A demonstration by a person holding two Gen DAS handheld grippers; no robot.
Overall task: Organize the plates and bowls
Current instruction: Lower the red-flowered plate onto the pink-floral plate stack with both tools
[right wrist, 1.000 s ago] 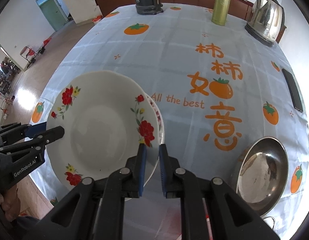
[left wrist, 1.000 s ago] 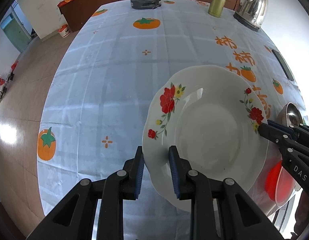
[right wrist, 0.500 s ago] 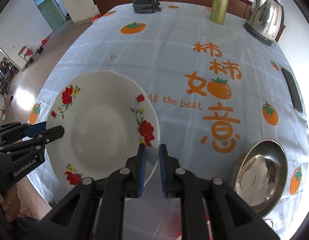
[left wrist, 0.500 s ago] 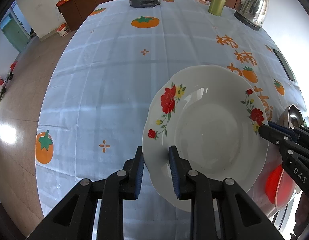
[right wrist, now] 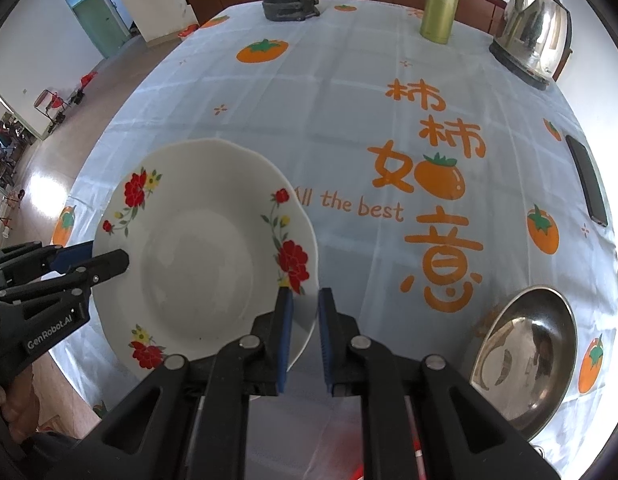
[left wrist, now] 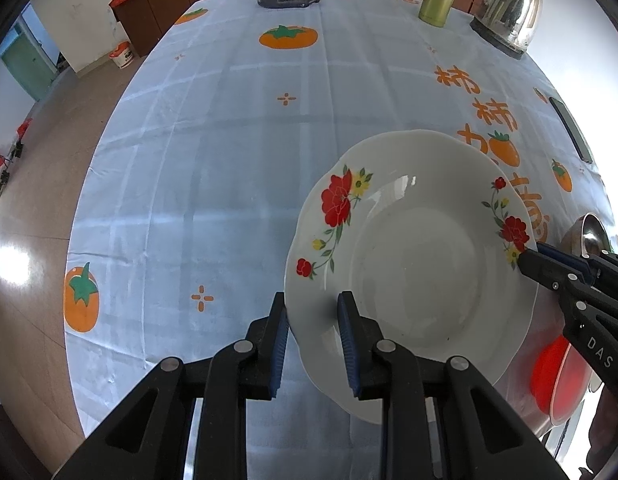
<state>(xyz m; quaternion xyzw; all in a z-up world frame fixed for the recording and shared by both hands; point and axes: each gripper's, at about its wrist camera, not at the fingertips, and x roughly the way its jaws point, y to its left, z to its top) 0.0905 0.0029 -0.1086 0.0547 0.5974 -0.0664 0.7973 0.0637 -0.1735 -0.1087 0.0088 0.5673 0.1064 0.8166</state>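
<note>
Plate (left wrist: 413,264) has come up off the second one underneath, left gripper (left wrist: 312,334) and right gripper (right wrist: 304,330) both still pinching opposite rims above the tablecloth (left wrist: 229,152).

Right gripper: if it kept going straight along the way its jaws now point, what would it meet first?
The right gripper is already clamped on the rim of the flowered plate, so the plate is in its line at once. Past that rim lies the persimmon tablecloth, probably near "All the best"; depth is uncertain.
</note>
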